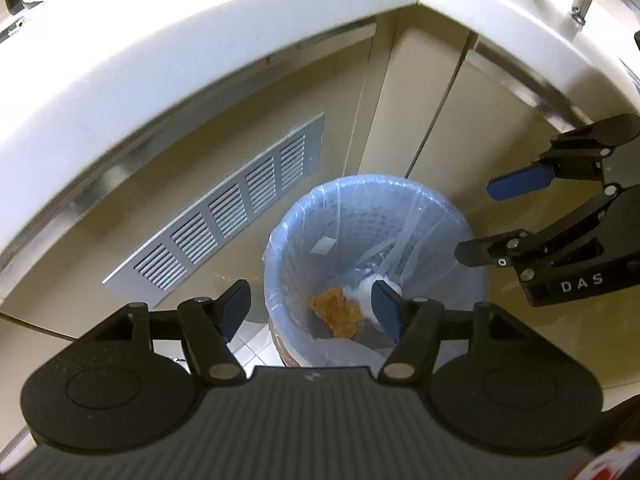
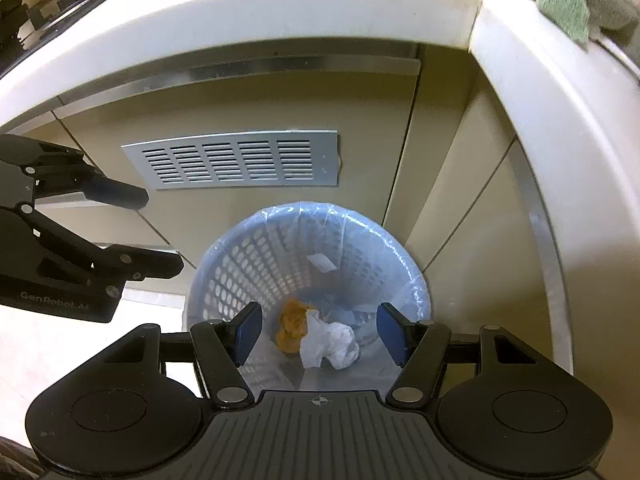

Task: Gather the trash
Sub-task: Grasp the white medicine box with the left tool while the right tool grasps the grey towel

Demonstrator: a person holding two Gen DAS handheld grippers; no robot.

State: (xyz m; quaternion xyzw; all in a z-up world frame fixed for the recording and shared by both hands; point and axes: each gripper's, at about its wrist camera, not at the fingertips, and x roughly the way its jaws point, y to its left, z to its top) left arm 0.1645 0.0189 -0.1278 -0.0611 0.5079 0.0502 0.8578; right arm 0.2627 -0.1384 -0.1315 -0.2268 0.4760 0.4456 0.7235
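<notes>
Both hand-held grippers, left [image 1: 312, 308] and right [image 2: 320, 330], wide and empty above lined bin [image 2: 224, 264], vent grille [image 2: 236, 164] behind.

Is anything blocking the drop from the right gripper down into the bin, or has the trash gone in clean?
Nothing visible blocks it. The right gripper is open and empty above the lined bin; the white wad and orange scrap lie at the bottom. The left gripper is open and empty too.

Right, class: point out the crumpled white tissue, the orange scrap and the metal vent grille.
crumpled white tissue [image 2: 330, 344]: right wrist view, middle of the wad.
orange scrap [image 2: 292, 330]: right wrist view, its centre.
metal vent grille [image 2: 232, 160]: right wrist view, middle slats.
</notes>
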